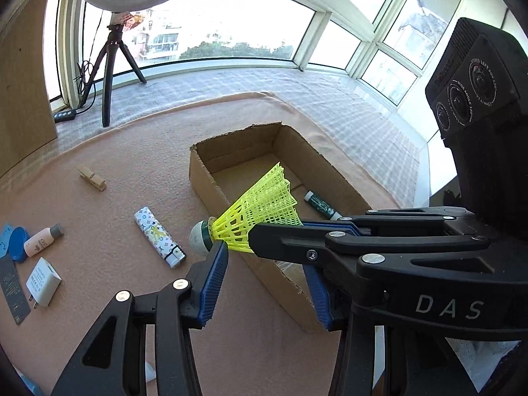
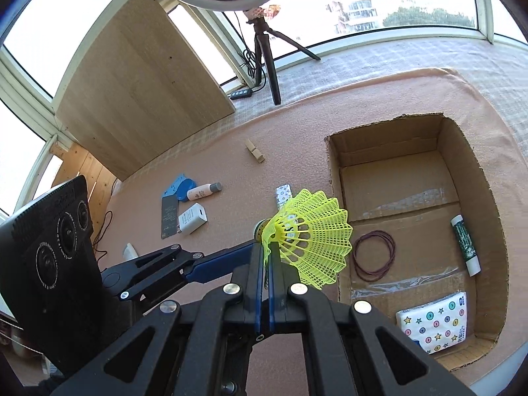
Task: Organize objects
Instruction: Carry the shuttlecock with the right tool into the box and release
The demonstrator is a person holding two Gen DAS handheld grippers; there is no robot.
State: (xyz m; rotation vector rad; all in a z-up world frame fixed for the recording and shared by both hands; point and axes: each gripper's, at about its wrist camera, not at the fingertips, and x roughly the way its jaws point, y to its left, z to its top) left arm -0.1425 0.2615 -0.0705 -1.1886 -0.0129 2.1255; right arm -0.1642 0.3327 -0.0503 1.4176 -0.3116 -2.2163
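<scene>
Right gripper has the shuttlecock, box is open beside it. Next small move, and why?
Probably carry the yellow shuttlecock sideways over the cardboard box. The right gripper pinches its skirt, it hangs outside the near wall, and the box floor is free beside the rubber bands.

Pink blanket (image 2: 297, 132) under cardboard box (image 2: 333, 171), lighter (image 1: 158, 236)

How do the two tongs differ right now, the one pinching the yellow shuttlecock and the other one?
The right tongs are shut on the shuttlecock, pinching its yellow mesh skirt; the left tongs stand partly open and hold nothing. In the left wrist view, the right tongs reach in from the side, level with the left tongs' tips, and the shuttlecock's cork end lies near one left finger. Both have black arms and blue ribbed pads and sit near the cardboard box.
</scene>
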